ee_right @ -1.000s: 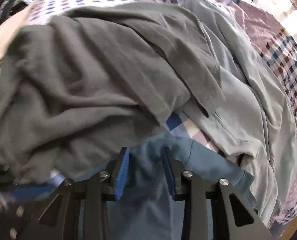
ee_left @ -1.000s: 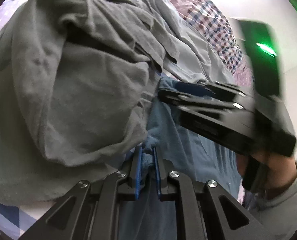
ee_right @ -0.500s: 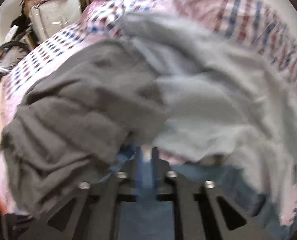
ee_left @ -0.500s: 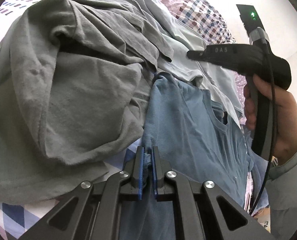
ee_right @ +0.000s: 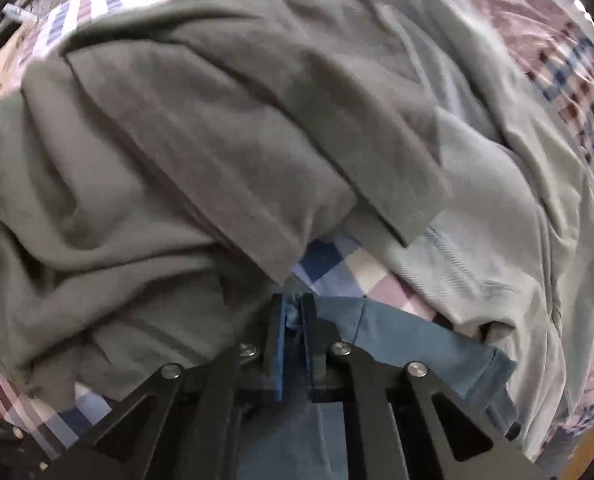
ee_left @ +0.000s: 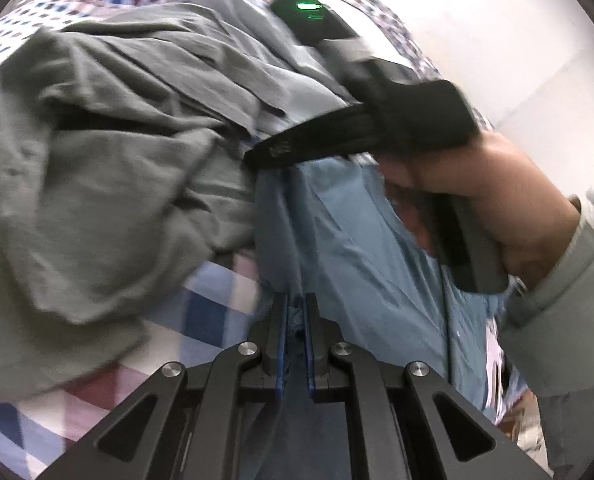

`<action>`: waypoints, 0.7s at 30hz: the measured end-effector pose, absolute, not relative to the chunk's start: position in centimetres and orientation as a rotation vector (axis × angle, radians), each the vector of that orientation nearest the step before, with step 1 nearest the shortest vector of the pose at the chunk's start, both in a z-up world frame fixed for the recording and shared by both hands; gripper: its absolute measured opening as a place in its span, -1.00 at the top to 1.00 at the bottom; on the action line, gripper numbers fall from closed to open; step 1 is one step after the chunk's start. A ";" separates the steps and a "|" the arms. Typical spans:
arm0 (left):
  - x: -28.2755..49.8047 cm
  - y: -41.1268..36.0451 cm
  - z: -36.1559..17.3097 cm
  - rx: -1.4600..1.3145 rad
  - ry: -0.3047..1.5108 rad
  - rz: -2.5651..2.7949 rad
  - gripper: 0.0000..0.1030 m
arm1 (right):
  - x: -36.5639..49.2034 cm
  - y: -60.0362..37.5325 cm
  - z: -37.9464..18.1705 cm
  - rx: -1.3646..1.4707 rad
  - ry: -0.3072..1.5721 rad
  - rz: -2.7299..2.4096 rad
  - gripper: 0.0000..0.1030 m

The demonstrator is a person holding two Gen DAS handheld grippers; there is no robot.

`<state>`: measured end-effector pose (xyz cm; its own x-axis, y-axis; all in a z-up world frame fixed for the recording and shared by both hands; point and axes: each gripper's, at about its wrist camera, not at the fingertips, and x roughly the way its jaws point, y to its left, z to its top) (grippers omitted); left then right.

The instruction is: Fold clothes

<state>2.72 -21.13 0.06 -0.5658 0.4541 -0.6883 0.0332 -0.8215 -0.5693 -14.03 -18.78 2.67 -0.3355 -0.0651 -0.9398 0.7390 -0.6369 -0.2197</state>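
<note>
**Q:** What's closest to the cameras, and why two grips?

**A:** Both tools are clamped on the same blue shirt (ee_left: 349, 248). The left gripper (ee_left: 295, 312) has its blue pads pinched on a bunched bit of hem, and the right gripper (ee_right: 295, 316) is squeezed on another bit of the edge, with a sleeve trailing off to its right. My guess is two pinch points let the person stretch it flat for folding. The shirt sits nearest the person on the checked bedsheet (ee_left: 213, 304).

**Q:** And further back?

**A:** The dark grey garment (ee_right: 185, 152) is heaped in loose folds just past the blue one, with a pale grey-green garment (ee_right: 509, 216) crumpled beside it on the right. Neither looks folded. From the left wrist view you can see the person's hand (ee_left: 493, 196) wrapped round the right tool's handle.

**Q:** Anything different from a moment ago?

**A:** Yep. A second back the right fingers were spread over the blue cloth; now they've closed on it. The left clamp hasn't let go, and more sheet is showing between the blue shirt and the grey heap.
</note>
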 end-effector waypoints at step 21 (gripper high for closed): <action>2.7 -20.7 -0.3 -1.350 -0.739 2.465 0.89 | -14.0 -20.5 3.5 1.413 1.049 -1.921 0.12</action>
